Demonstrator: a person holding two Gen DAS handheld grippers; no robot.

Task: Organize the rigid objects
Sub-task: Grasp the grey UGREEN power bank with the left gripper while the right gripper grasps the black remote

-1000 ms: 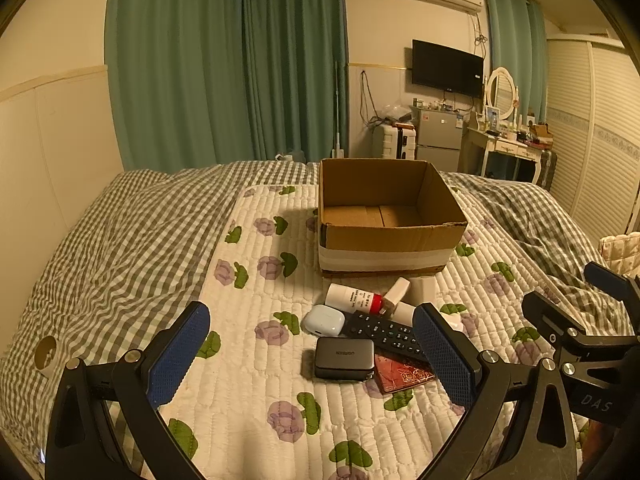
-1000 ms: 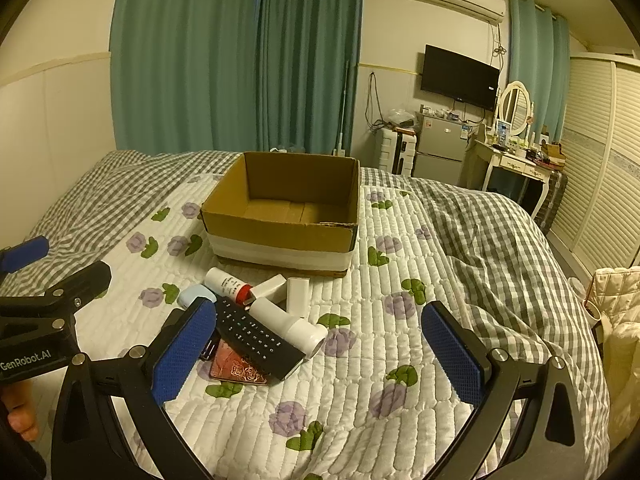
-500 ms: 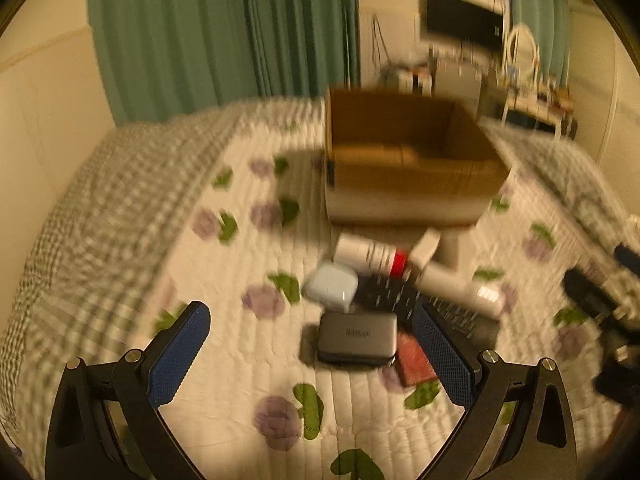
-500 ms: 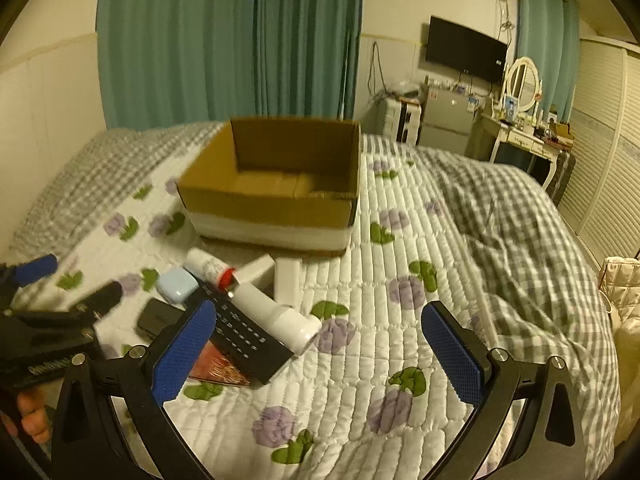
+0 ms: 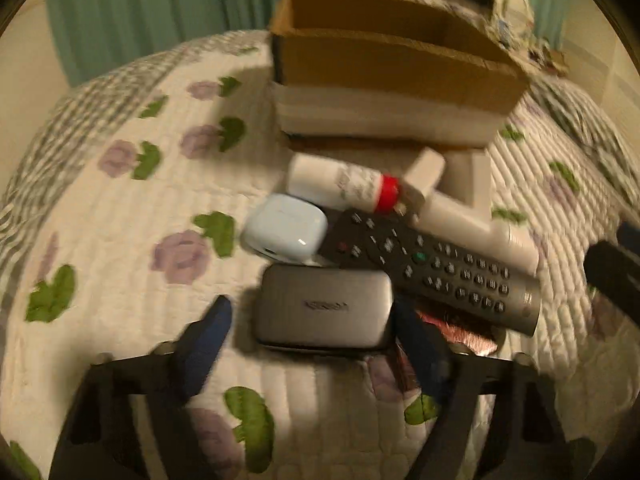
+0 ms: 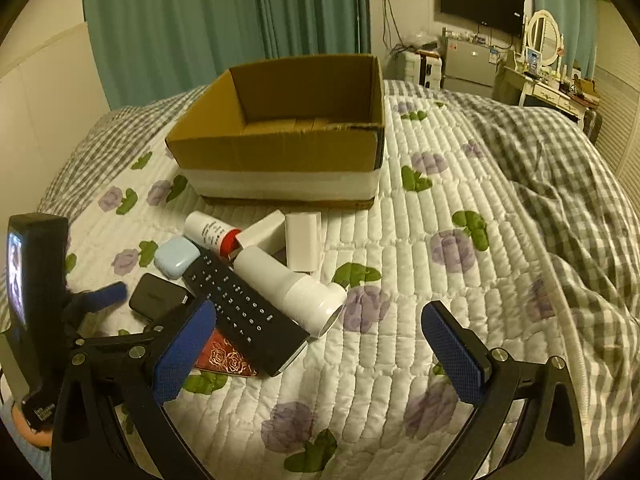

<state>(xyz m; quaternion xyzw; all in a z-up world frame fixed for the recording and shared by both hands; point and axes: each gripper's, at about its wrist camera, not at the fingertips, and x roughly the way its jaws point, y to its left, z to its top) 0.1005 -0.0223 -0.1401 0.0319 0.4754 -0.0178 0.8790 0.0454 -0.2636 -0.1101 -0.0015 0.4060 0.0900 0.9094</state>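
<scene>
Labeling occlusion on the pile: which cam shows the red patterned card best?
Right wrist view. The red patterned card is sharp there, its rose pattern visible, though the black remote overlaps its far part. In the left wrist view the card is a motion-blurred sliver beyond the remote, partly behind the left gripper's finger.

It was a home bedroom: a quilted bed (image 6: 400, 248), teal curtains (image 6: 224, 20), a wall television (image 6: 482, 2) and a vanity mirror (image 6: 543, 34).
</scene>
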